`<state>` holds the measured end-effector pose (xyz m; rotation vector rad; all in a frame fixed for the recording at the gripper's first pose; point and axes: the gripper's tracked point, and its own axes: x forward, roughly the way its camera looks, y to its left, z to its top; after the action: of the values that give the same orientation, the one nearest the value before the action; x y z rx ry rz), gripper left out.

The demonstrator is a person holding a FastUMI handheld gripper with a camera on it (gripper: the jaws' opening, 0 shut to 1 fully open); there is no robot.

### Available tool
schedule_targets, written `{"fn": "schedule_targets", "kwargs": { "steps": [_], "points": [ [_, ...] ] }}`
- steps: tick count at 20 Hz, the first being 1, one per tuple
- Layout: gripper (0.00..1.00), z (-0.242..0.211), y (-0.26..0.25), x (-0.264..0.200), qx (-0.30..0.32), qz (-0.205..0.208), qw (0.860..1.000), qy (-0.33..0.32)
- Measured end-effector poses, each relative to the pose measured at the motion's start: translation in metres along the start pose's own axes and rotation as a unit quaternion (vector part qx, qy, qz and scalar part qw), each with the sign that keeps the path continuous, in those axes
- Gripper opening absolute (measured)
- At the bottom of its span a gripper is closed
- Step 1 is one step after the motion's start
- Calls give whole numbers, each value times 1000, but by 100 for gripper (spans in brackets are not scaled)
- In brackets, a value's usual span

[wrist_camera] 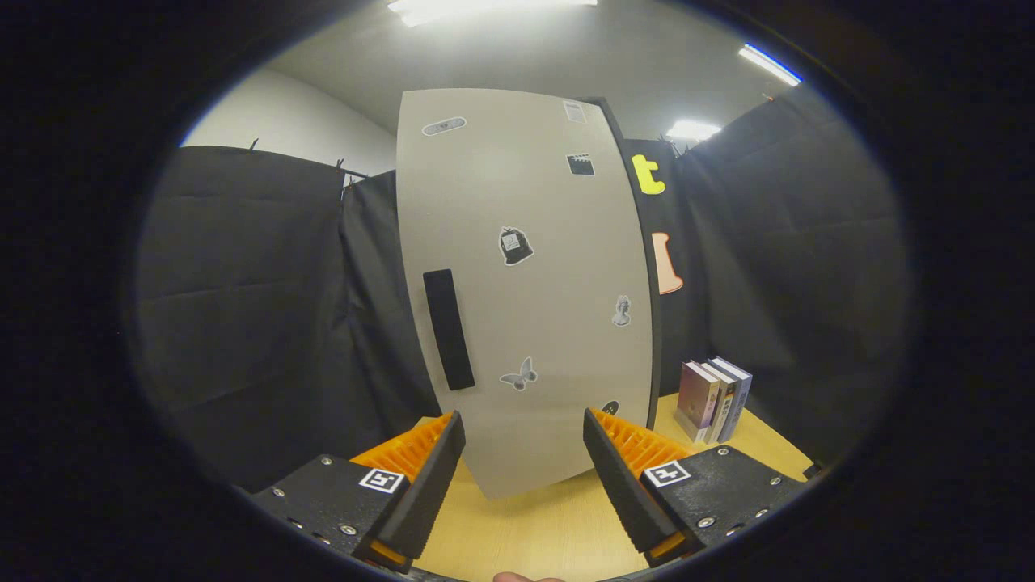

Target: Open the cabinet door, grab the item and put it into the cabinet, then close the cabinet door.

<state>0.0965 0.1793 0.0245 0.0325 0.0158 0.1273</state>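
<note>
The cabinet (pixel 517 283) stood upright on the far part of the wooden table (pixel 534 533), its pale door (pixel 525 242) shut and facing the gripper. Black cloth hung behind it on the left and right. A dark vertical handle (pixel 449 329) sat near the door's left edge, with clear door surface around it. Small stickers (pixel 515 246) dotted the door, among them a butterfly and a bust; none carried writing that could be read. The door's right edge met a dark side panel (pixel 647 323).

To the right of the cabinet, a few books (pixel 714 398) stood upright on the table, close to the cabinet's lower right corner but apart from it; their spines were too small to read.

The gripper (pixel 524 440) had its fingers spread wide with nothing between them, just short of the door's lower edge. Bare tabletop lay between the fingers and the cabinet. Each finger mount bore a small square marker (pixel 382 480).
</note>
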Motion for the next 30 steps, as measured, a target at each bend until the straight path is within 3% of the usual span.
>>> {"fn": "schedule_targets", "kwargs": {
  "steps": [30],
  "points": [
    [92, -4, 2, 5, -5, -24, 1000, 13]
  ]
}}
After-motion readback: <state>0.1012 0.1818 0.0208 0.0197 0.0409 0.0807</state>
